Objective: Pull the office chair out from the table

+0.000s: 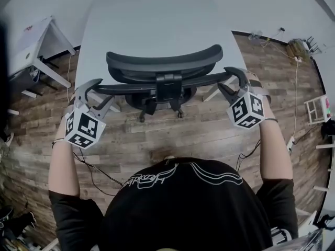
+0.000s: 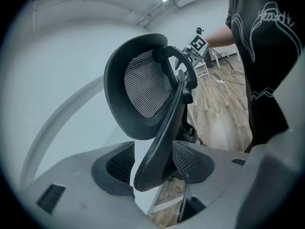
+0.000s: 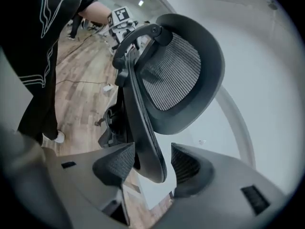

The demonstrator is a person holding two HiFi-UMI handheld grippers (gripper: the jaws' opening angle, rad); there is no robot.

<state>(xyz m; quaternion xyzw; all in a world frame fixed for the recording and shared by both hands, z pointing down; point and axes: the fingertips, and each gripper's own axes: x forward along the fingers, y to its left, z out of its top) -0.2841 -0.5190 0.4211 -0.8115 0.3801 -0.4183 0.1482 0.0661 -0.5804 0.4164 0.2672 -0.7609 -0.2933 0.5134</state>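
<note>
Black chair, hidden parts: from the head view I see only the headrest, the backrest rim and a few base legs of the office chair (image 1: 162, 64). Its seat is out of sight beneath them.
Cut off, far left: a white stand (image 1: 36, 43) runs past the frame edge, and I can't tell what it is.
Hidden, bottom: my black shirt (image 1: 183, 208) covers the wood floor (image 1: 157, 135) nearest me.
Count: one chair, one table (image 1: 152, 14), two grippers, namely the left gripper (image 1: 103, 90) and the right gripper (image 1: 226, 78), and two marker cubes (image 1: 84, 128), one on each gripper.
Left gripper state: it sits at the left end of the backrest rim. In its own view the jaws are spread and the rim's edge stands between the pads (image 2: 116, 163). A gap shows at the left pad, and I can't tell whether the right pad touches.
Chair place: tucked against the near edge of the grey table, back towards me, between the two grippers.
Chair look: black frame, an oval mesh headrest on a centre bracket, and a long bowed backrest below it.
Right gripper state: it sits at the right end of the rim. The jaws are spread here too, with the rim between the pads (image 3: 188, 168) and a gap showing at the right pad.
</note>
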